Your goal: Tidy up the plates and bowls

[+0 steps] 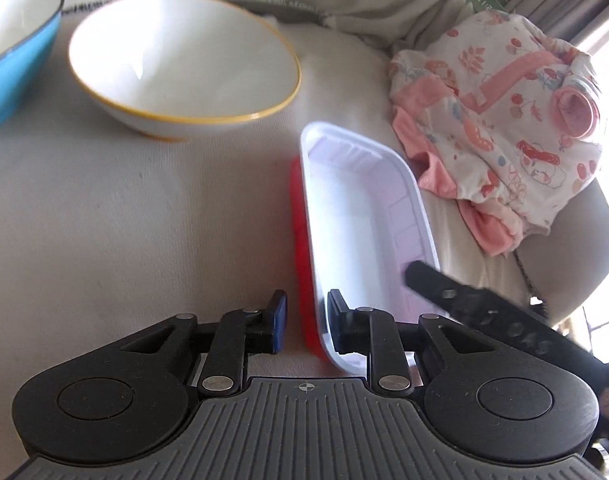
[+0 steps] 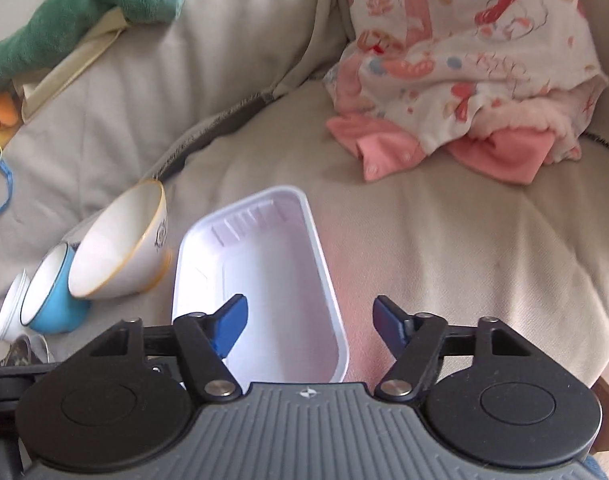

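Status: white tray (image 1: 360, 216) sits nested on a red tray (image 1: 300, 240) on the sofa cushion (image 1: 124, 220); yellow-rimmed bowl (image 1: 184, 64) and blue bowl (image 1: 12, 52) lie apart to the tray's far left w/ a small white dish (image 2: 9, 308) beyond them, so stacking looks barely begun. Left gripper (image 1: 306, 324) has jaws narrowed astride the tray's near-left rim, contact unclear; right gripper (image 2: 310, 320) jaws spread over the tray's right wall, not pinching. Room: bare cushion left of tray; pink patterned clothes (image 1: 500, 128) crowd its right.
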`<state>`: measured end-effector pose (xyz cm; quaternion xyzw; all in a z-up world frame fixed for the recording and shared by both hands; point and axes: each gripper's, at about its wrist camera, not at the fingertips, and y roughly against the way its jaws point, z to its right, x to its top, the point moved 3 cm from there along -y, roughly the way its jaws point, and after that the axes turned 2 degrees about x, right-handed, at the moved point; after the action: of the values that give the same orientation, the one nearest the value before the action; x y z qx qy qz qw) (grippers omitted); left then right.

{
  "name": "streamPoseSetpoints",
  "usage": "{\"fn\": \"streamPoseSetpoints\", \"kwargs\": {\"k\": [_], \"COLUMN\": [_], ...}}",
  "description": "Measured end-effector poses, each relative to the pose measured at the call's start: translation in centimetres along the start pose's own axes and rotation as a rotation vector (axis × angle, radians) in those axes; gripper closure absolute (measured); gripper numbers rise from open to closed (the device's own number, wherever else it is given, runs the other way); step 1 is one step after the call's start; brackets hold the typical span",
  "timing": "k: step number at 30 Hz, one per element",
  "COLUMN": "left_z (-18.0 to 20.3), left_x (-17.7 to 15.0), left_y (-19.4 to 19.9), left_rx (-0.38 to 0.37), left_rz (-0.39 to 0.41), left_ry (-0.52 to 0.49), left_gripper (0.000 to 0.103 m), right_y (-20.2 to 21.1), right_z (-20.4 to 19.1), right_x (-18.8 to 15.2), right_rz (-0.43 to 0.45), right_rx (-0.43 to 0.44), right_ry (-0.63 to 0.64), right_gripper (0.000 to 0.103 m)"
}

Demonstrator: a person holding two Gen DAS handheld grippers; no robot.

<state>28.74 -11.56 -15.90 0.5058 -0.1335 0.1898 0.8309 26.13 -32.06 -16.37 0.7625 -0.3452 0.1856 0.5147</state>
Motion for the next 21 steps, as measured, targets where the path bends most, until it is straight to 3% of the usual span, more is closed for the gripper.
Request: {"fn": "streamPoseSetpoints", "kwargs": {"k": [3, 6, 11, 14, 17, 21], "left_z": [0.1, 0.8, 2.5, 2.9, 1.8, -2.3], "left_x": [0.0, 0.8, 3.4, 4.2, 3.9, 3.6], "left_y": [-0.1, -0.8, -3.3, -3.4, -0.2, 6.2], "left_rx": [-0.055, -0.053, -0.069, -0.1, -0.066, -0.009], "left_rz": [-0.016, -0.02, -0.029, -0.014, 0.064, 0.263], "left_ry": [0.013, -0.001, -0.015, -0.023, -0.012, 0.121], "left_gripper": [0.082, 0.082, 0.082, 0.082, 0.081, 0.081], "right_y": [-0.3, -0.1, -1.2, -1.1, 0.2, 0.7], "right_z": [-0.5, -0.5, 1.1, 1.2, 0.0, -3.0], "right_x": [-0.3, 0.4, 3.0, 4.1, 4.5, 5.1], "right_rz": [-0.001, 0.028, 0.035, 0.063, 0.142, 0.152], "right_rx": [-0.002, -0.03, -0.025, -0.071, -0.099, 0.041], "right_ry": [0.013, 0.026, -0.001, 0.04, 0.138, 0.199], "right_gripper": [0.034, 0.04, 0.041, 0.04, 0.035, 0.034]}}
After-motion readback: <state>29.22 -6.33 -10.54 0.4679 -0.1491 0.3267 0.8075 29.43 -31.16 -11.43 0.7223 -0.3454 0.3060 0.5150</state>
